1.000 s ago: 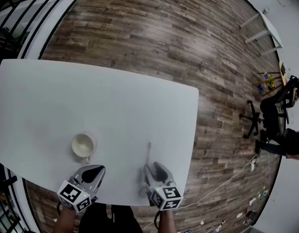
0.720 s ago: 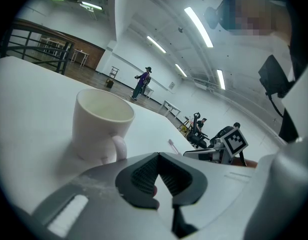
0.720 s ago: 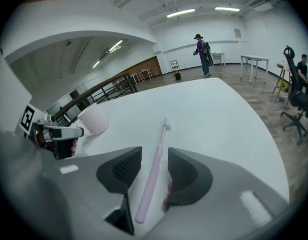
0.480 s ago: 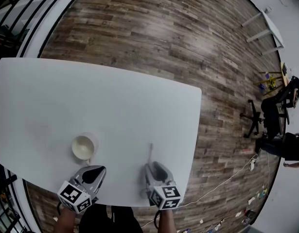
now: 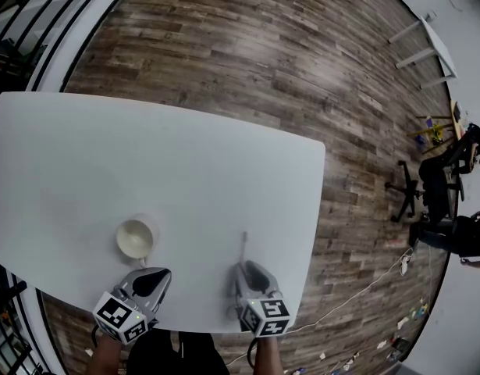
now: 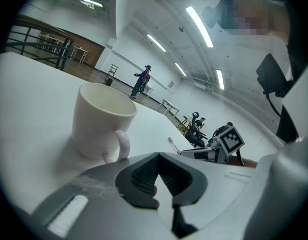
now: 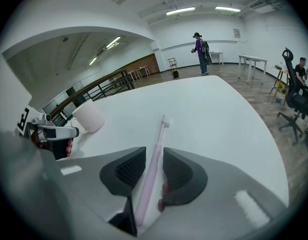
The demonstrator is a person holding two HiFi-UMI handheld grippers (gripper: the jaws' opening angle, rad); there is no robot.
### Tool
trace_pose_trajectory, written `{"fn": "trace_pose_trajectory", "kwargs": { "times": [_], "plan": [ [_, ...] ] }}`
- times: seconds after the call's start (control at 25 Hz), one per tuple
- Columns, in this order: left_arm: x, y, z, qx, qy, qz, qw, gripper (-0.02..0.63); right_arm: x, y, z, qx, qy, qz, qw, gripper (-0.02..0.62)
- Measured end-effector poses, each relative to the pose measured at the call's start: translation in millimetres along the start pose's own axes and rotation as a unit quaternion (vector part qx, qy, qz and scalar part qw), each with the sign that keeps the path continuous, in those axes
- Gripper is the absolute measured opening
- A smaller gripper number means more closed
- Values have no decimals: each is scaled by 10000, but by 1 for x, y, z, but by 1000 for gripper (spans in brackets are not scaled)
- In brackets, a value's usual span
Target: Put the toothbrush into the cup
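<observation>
A pale pink toothbrush (image 5: pixel 241 250) lies flat on the white table (image 5: pixel 185 162), head pointing away from me. My right gripper (image 5: pixel 244 272) straddles its handle (image 7: pixel 161 134). Its jaws have just been closing and stand open, with narrow gaps between the pads (image 7: pixel 127 168) and the handle. The cream cup (image 5: pixel 134 237) stands upright and empty to the left, its handle toward me, also seen in the left gripper view (image 6: pixel 101 119) and the right gripper view (image 7: pixel 88 116). My left gripper (image 5: pixel 148 276) hovers just short of the cup, shut on nothing (image 6: pixel 159 156).
The table's near edge (image 5: pixel 193 328) runs right under both grippers, and its right edge (image 5: pixel 314 233) lies close to the toothbrush. Wooden floor, an office chair (image 5: pixel 435 182) and a cable lie beyond. People stand far off in the room.
Both grippers and the toothbrush stay where they were. The head view shifts very slightly.
</observation>
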State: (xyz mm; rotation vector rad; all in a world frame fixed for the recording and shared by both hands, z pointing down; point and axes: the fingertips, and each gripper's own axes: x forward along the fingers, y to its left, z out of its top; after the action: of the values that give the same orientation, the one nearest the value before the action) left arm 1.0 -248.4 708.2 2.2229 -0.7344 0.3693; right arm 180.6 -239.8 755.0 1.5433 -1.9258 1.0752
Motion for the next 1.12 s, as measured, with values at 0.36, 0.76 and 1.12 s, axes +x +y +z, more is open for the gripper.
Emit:
{"fn": "trace_pose_trajectory", "kwargs": {
  "times": [0.36,0.76,1.12],
  "plan": [
    [0,0,-1,-23,24,-4,10000,6,0,-4,-1,-33,54,-114,9999,75],
    [-1,-2,3,-12,15,-13,10000,7,0,-2,0,25,44,-116,9999,52],
    [-6,-3,8,-5,-88,36,10000,6,-10,-1,8,90,-126,-105,9998,48]
  ]
}}
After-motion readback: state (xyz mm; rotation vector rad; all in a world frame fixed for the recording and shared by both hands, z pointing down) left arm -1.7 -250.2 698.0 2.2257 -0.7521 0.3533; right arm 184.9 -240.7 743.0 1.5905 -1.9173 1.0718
